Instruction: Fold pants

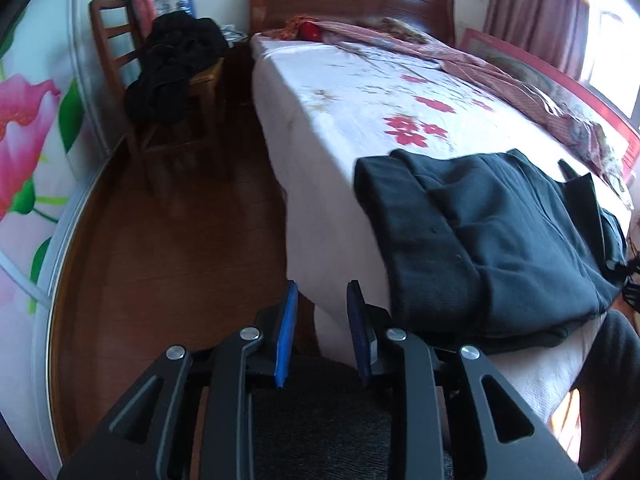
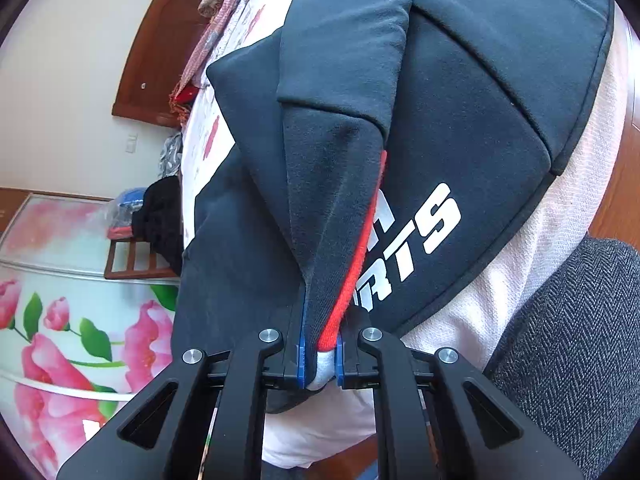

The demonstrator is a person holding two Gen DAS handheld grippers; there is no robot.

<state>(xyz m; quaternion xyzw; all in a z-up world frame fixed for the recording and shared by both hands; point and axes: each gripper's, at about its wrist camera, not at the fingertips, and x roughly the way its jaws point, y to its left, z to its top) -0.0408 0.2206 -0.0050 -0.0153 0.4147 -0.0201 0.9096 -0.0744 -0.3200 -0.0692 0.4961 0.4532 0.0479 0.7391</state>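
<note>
While the dark pants are lying folded at the near corner of the bed, draping over its edge, the right gripper is clenching a bunched fold of them, its fingers pressing on dark cloth with a red stripe. Left of the pants, the left gripper is hanging released beside the bed, nothing between its fingers. A chair piled with dark clothes is standing far left.

Daylight enters from the window, blown out at upper right. Bed slightly motion-blurred. Strong fisheye bending and dark corners in both views.
</note>
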